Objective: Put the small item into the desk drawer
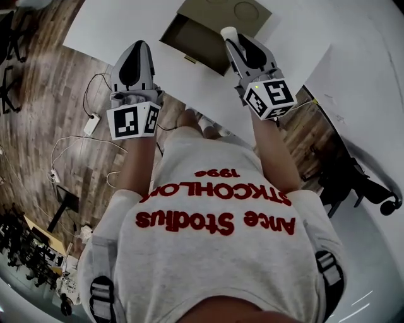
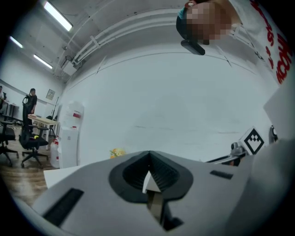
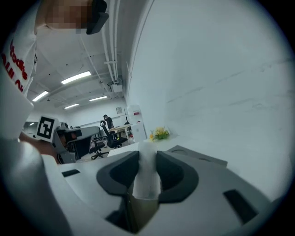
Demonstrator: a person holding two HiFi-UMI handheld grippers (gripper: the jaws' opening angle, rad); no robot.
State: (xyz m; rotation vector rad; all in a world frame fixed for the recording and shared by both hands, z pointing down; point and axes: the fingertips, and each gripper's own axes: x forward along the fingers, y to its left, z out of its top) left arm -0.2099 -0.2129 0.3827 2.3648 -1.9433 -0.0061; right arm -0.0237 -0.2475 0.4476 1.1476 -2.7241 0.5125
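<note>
A small white item sticks up between the jaws of my right gripper, which is shut on it. It hangs just right of the open drawer, a tan box pulled out of its grey casing on the white desk. In the right gripper view the white item fills the gap of the right gripper, with the casing just ahead. My left gripper hovers at the desk's near edge, left of the drawer. In its own view the left gripper has its jaws together, with nothing held.
Yellow flowers stand at the far end of the desk by the white wall. Cables and a power strip lie on the wood floor at the left. A black office chair stands at the right, more chairs and a water dispenser further off.
</note>
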